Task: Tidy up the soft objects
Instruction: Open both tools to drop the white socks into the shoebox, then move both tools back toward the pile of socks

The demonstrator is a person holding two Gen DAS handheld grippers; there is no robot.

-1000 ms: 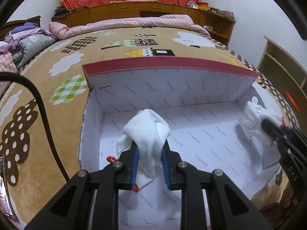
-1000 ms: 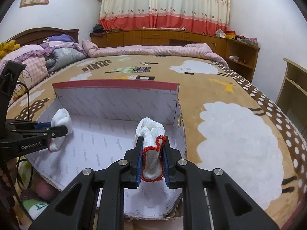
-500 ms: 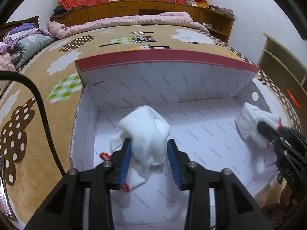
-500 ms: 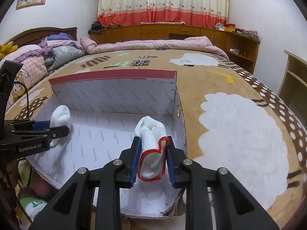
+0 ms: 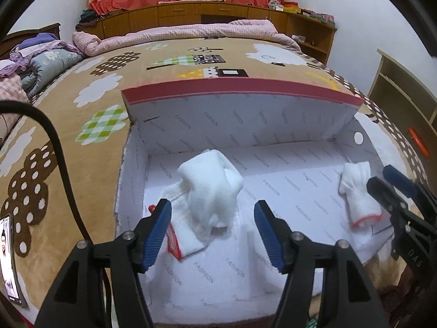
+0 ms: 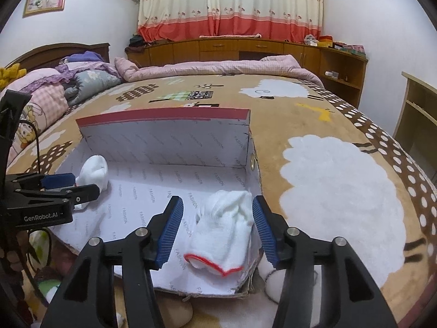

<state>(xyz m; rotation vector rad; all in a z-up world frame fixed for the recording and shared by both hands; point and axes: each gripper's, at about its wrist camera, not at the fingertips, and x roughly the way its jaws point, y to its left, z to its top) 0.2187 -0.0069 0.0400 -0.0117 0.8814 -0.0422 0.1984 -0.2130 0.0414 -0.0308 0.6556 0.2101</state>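
Note:
An open cardboard box (image 5: pixel 240 120) with a white printed lining and a red rim lies on the bed; it also shows in the right wrist view (image 6: pixel 164 142). A white glove with a red cuff (image 5: pixel 207 199) lies at the box's left end, between the spread fingers of my left gripper (image 5: pixel 212 231), which is open. A second white glove with a red cuff (image 6: pixel 224 232) lies at the box's right end, between the spread fingers of my right gripper (image 6: pixel 217 231), also open. Each glove shows in the other view too, the right one (image 5: pixel 357 194) and the left one (image 6: pixel 94 172).
The box sits on a brown blanket (image 6: pixel 341 177) with white clouds. Pillows and quilts (image 6: pixel 54 93) lie at the left. A phone (image 5: pixel 8 257) lies at the bed's left edge. Wooden cabinets (image 6: pixel 245 49) line the far wall, a shelf (image 5: pixel 404 114) stands at right.
Both grippers have opened and let go of their gloves, which now lie on the box floor. Both grippers have drawn back slightly.

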